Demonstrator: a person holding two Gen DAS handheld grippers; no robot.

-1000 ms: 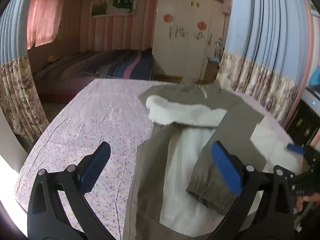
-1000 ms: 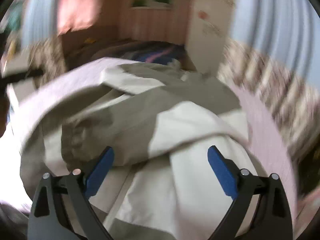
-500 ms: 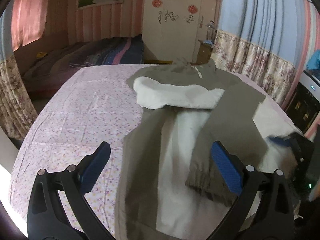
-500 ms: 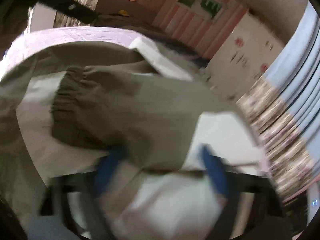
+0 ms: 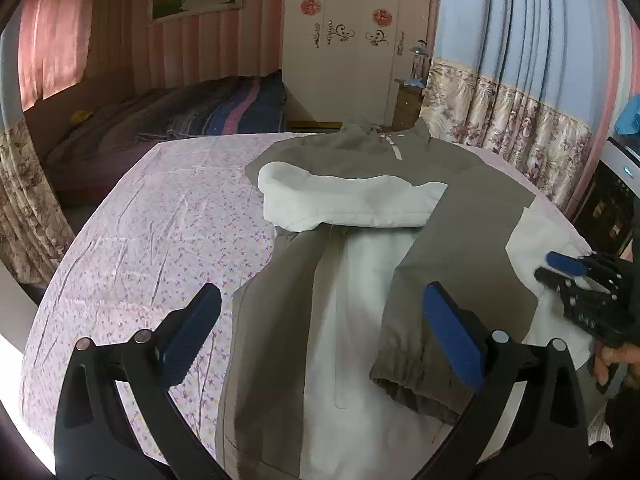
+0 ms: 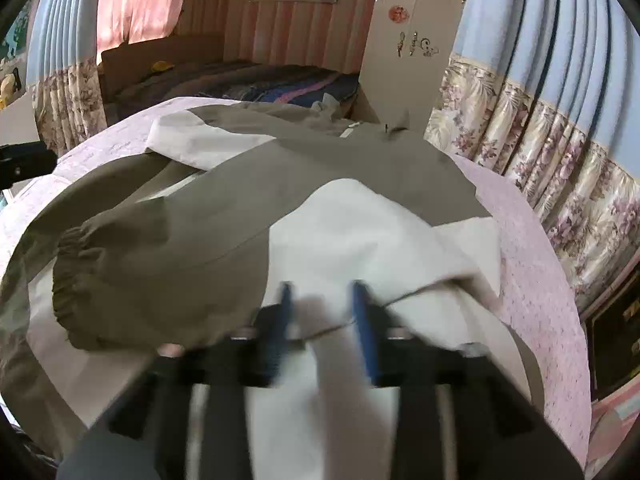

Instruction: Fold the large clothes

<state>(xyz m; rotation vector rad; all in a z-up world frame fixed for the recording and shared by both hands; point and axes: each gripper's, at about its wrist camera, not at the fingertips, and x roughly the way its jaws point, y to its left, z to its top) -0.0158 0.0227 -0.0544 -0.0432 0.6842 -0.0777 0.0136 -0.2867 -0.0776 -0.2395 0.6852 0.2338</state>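
Table (image 5: 132, 240): covered with a pink flowered cloth, it reaches ahead of both claws and out past the left claw's left finger.
Jacket (image 5: 360, 288): olive and white, lying flat on the table right in front of both claws; its collar is at the far end and its hem is nearest the claws.
White sleeve (image 5: 344, 200): folded across the chest, well ahead of the left claw.
Olive sleeve (image 5: 436, 292): folded slantwise down the front, with its gathered cuff just behind the left claw's right finger.
Left claw (image 5: 320, 336): spread wide above the jacket's lower front, nothing between its blue pads.
Right claw (image 6: 324, 312): blurred, low over the white panel at the jacket's right edge. Its jaws have just been opening a little and stand partly apart. A fold of white fabric lies between them, but I cannot tell whether the pads press on it.
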